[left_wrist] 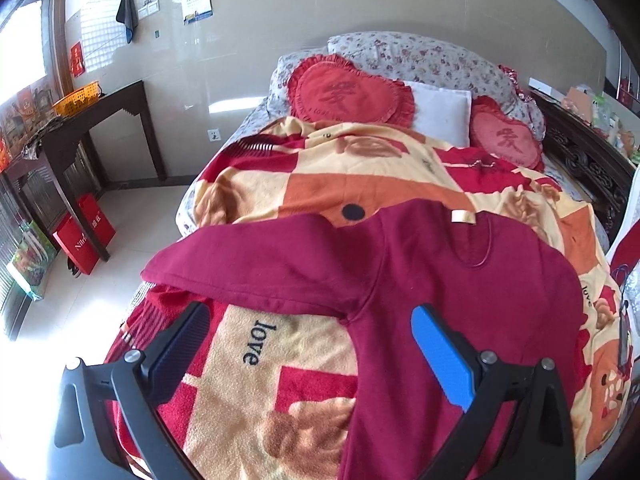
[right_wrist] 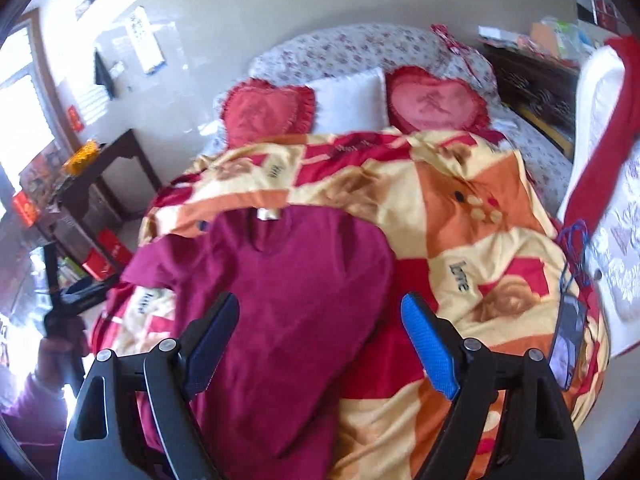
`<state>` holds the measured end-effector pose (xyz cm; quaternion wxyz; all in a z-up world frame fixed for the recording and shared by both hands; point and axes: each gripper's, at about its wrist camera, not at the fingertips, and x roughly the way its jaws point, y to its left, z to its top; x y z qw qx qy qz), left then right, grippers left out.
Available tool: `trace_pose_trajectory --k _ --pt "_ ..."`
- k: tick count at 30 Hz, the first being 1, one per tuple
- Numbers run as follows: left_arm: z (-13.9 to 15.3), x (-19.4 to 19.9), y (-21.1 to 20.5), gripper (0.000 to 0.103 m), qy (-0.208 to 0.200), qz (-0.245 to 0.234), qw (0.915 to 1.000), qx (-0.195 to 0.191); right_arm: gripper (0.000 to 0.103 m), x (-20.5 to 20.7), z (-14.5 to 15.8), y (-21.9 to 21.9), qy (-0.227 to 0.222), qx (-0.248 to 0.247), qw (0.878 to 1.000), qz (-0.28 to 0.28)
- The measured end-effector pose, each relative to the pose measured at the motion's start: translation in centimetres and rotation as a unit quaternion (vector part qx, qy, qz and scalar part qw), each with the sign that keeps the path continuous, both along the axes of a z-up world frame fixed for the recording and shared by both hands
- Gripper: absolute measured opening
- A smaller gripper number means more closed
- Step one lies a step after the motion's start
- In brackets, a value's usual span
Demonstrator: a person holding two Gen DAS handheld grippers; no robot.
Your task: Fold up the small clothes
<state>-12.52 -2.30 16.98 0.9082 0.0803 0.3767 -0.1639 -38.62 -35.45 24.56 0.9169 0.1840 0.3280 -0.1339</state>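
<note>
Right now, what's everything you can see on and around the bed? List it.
sweater: one, maroon, flat on the blanket, one sleeve spread out sideways
blanket: one, red, orange and cream, covering the bed
heart cushions: two, red, at the head of the bed
white pillow: one, between the cushions
phone: one, dark, on the blanket's right edge
side table: one, dark wood, by the wall
basket: one, orange, on the side table
left gripper: black frame, open, holding nothing
right gripper: black frame, open, holding nothing
</note>
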Motion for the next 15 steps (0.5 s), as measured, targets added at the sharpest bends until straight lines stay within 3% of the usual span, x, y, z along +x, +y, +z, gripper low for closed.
trace_pose_trajectory --k 2,6,15 --pt "0.4 -0.1 -0.2 0.103 0.000 -0.005 1.0000 -0.002 0.068 -0.2 1.7 1.3 -0.009 -0.007 1.000 0.013" --pt "0.6 -0.6 -0.9 0.103 -0.004 -0.013 0.9999 -0.005 0.069 1.2 2.1 3.2 -0.004 -0.023 0.999 0.032" --pt "-1.1 -0.5 -2.5 0.103 0.005 -0.010 0.9999 0.007 0.069 8.8 -5.3 6.5 0.050 -0.032 0.998 0.027"
